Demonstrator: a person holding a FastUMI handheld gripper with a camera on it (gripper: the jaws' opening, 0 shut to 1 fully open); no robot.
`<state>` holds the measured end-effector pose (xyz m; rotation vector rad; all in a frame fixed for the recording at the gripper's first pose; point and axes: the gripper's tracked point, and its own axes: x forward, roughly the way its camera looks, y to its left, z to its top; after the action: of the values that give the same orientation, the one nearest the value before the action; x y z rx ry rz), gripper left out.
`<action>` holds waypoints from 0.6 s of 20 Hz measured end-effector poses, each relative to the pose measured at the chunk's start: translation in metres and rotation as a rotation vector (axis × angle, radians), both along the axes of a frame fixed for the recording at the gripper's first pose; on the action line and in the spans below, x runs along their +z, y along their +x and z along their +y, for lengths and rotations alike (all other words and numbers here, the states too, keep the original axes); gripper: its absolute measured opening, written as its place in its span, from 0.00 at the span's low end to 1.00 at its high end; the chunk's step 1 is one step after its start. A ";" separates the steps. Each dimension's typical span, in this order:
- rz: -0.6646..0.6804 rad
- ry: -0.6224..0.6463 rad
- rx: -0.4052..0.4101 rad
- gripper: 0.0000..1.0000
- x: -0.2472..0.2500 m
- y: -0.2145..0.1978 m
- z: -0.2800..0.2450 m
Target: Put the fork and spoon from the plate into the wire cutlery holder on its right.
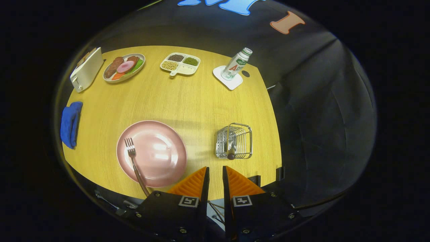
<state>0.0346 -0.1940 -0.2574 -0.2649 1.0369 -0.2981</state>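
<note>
The hand-held gripper (215,173) hangs above the near edge of the yellow wood-grain surface (188,101), its two fingers drawn close together with only a narrow slot between them and nothing caught in that slot.

Just ahead of the fingers and to their left lies the round pink plate (158,141). The metal fork with a dark handle (133,159) rests on the plate's left part, tines pointing away from the hand-held gripper, handle running back over the plate's near rim and past the edge of the surface.

Just ahead and slightly to the right stands the square silver wire cutlery holder (234,141), apart from the plate. A spoon with a dark rounded handle end (231,151) already sits inside it (only the handle end and a little of the shaft can be made out through the wires).

Well beyond the fingers, along the far side of the surface, are a white toaster (86,70) at the far left, then an oval plate of sliced meat and vegetables (123,67), then a cream divided tray holding beans and grains (180,63), then a white plastic bottle with a green cap (237,64) standing tilted on a white square coaster (227,80). A folded blue cloth (70,124) lies at the left edge of the surface, beside the pink plate but not touching it.
</note>
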 end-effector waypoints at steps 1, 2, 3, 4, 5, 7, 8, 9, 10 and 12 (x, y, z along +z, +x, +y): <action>0.001 -0.002 0.013 0.23 0.000 0.001 0.007; 0.003 -0.003 0.026 0.23 -0.002 0.000 0.014; 0.006 -0.006 0.040 0.23 -0.003 0.001 0.021; 0.009 -0.007 0.054 0.23 -0.005 0.001 0.028; 0.015 -0.008 0.069 0.23 -0.006 0.000 0.036; 0.023 -0.008 0.096 0.23 -0.012 0.000 0.049; 0.028 -0.006 0.108 0.23 -0.015 0.001 0.056; 0.032 -0.003 0.120 0.23 -0.017 -0.002 0.062; 0.038 -0.001 0.132 0.23 -0.021 -0.002 0.069; 0.050 0.004 0.154 0.23 -0.030 -0.002 0.081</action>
<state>0.0327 -0.1131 -0.2873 -0.3483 1.0600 -0.1506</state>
